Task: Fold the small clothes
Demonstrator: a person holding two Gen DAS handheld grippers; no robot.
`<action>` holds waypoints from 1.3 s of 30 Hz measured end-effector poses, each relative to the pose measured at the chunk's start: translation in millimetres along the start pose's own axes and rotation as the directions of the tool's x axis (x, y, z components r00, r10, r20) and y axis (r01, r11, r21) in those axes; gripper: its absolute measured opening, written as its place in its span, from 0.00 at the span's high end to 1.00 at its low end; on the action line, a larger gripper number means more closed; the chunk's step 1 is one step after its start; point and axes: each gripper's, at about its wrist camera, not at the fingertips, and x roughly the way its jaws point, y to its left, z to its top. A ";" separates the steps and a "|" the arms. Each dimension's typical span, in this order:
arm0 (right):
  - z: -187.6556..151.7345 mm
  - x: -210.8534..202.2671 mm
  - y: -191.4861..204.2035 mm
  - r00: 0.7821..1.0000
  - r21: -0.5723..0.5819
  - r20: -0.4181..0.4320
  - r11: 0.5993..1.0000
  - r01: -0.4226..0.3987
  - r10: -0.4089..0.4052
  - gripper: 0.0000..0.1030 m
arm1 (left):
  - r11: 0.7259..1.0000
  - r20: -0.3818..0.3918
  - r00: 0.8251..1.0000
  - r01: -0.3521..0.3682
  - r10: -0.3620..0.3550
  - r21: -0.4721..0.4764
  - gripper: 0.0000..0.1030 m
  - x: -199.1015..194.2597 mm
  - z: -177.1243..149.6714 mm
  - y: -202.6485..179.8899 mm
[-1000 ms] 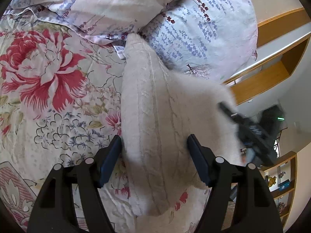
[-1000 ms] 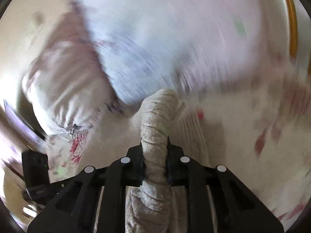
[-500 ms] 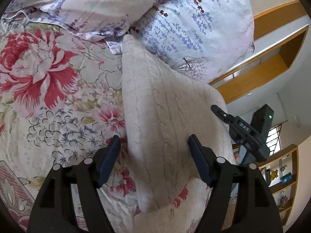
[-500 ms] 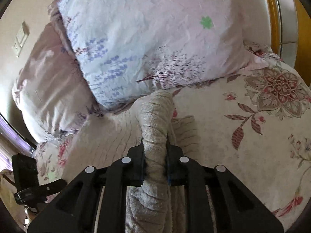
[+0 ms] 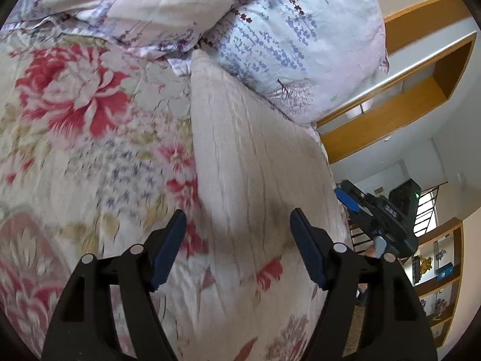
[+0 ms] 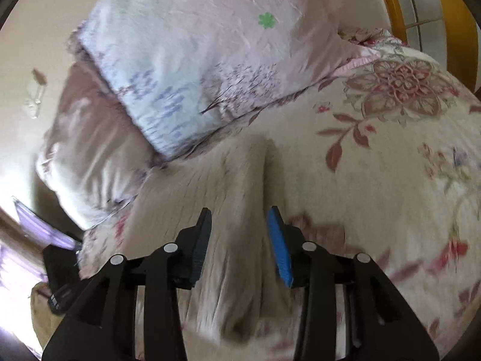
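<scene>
A cream cable-knit sweater (image 5: pixel 255 156) lies folded flat on the floral bedspread (image 5: pixel 75 156), its far end against the pillows. My left gripper (image 5: pixel 237 225) is open and empty, hovering over the sweater's near part. In the right wrist view the same sweater (image 6: pixel 228 180) lies below my right gripper (image 6: pixel 239 225), which is open with its jaws apart over a raised fold. The right gripper also shows in the left wrist view (image 5: pixel 375 216) past the sweater's right edge.
Two floral pillows (image 5: pixel 300 30) (image 6: pixel 210 60) rest at the head of the bed, just beyond the sweater. A wooden headboard shelf (image 5: pixel 405 90) runs at the right. A bookshelf (image 5: pixel 439 270) stands in the room beyond the bed edge.
My right gripper has opened and let go of the sweater fold it was holding. The sweater has dropped flat on the bed. My left gripper stayed open and drew back slightly.
</scene>
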 end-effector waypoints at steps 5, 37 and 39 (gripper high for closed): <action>-26.9 -5.1 6.3 0.999 -0.027 -0.033 0.999 -0.024 0.023 0.60 | 1.000 -0.028 0.999 -0.020 0.020 -0.004 0.41 0.2 -18.1 3.2; -17.9 -15.7 -3.3 0.999 -0.021 0.000 0.999 0.047 -0.047 0.58 | 0.999 -0.072 0.997 -0.033 0.035 0.037 0.53 1.9 -21.6 4.5; -1.2 -12.5 -9.1 1.000 0.046 0.012 0.999 -0.019 0.018 0.57 | 0.999 -0.050 0.998 -0.041 0.043 0.029 0.45 -0.9 -14.0 4.3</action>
